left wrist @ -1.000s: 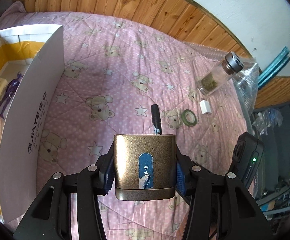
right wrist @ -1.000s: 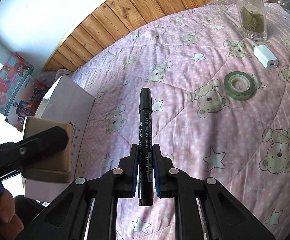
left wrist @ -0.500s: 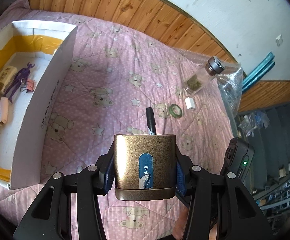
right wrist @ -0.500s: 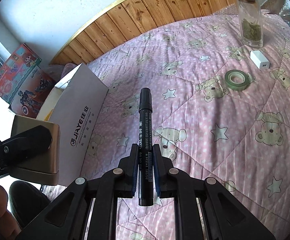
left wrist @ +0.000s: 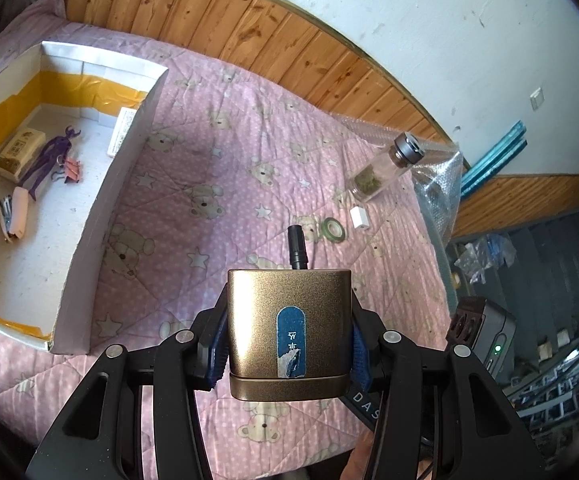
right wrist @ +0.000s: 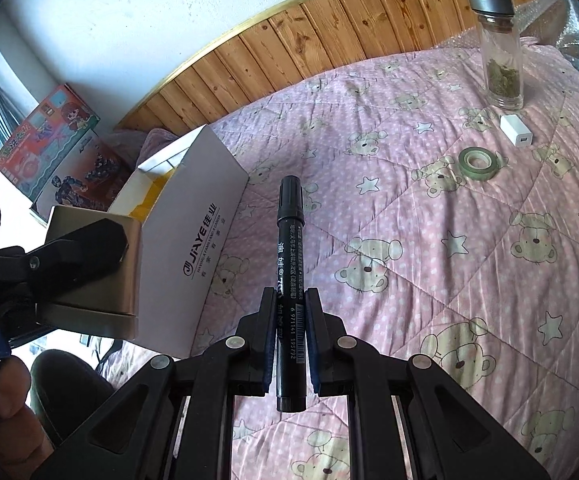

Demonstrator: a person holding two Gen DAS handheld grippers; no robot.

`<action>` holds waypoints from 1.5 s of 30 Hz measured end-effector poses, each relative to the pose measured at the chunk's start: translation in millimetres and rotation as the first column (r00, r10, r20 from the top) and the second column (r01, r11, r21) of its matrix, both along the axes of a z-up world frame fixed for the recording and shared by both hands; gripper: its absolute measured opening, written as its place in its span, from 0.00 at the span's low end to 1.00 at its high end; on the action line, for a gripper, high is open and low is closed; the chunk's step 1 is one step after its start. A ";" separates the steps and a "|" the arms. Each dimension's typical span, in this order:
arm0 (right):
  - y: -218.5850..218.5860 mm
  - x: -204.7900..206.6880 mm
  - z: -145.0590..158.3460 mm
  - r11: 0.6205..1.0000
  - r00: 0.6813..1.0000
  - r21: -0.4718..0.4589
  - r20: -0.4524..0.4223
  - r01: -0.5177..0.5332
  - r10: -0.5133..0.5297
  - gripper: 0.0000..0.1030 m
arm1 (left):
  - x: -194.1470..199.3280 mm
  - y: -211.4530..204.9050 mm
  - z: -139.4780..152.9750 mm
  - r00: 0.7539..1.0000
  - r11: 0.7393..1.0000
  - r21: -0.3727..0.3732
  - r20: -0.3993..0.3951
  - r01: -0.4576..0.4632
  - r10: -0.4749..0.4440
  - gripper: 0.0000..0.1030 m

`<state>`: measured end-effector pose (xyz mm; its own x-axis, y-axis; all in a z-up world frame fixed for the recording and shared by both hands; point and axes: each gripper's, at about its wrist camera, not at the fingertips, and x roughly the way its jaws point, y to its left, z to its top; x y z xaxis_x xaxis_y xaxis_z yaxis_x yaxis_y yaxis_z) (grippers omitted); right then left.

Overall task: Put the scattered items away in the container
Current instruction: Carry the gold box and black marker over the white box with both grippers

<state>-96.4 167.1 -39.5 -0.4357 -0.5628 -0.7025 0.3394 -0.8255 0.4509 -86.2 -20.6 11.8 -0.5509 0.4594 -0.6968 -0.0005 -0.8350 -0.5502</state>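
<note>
Your left gripper (left wrist: 287,354) clamps a gold tin (left wrist: 288,328), held above the quilt (left wrist: 217,184) right of the white box (left wrist: 117,196). Your right gripper (right wrist: 288,340) clamps a black marker (right wrist: 288,272). Tape roll (right wrist: 478,163), charger (right wrist: 516,135) and jar (right wrist: 499,52) lie beyond.

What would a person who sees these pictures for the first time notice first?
The left gripper clamps a gold metallic box with a blue label, filling the left view's foreground. The right gripper holds a black marker pen pointing forward. To the left, a white cardboard box stands open on the pink bear-print quilt.
</note>
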 end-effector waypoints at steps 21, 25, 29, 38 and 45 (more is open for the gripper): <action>-54.4 17.8 66.1 0.995 0.989 -0.014 -0.114 -0.094 0.092 0.14 | 14.6 -62.8 9.8 0.995 0.992 0.098 -0.036 -0.085 0.089 0.49; -66.3 18.8 72.7 0.994 0.986 -0.010 -0.127 -0.113 0.111 0.14 | 16.3 -78.9 8.4 0.993 0.988 0.112 -0.038 -0.111 0.115 0.49; -78.3 20.7 78.5 0.991 0.982 -0.006 -0.139 -0.134 0.131 0.14 | 17.9 -95.3 4.5 0.990 0.983 0.126 -0.034 -0.133 0.138 0.49; -106.2 25.0 89.3 0.984 0.971 0.009 -0.157 -0.179 0.178 0.14 | 23.7 -130.5 -0.8 0.980 0.970 0.153 -0.025 -0.190 0.196 0.49; -133.1 30.3 97.2 0.973 0.958 0.022 -0.172 -0.229 0.230 0.14 | 28.1 -159.4 -5.4 0.967 0.953 0.173 -0.016 -0.249 0.255 0.49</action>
<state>-66.1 34.0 57.6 -0.4097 -0.6603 -0.6294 0.5922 -0.7173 0.3670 -58.1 -180.1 6.4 -0.6884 0.4108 -0.5978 0.1745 -0.7063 -0.6861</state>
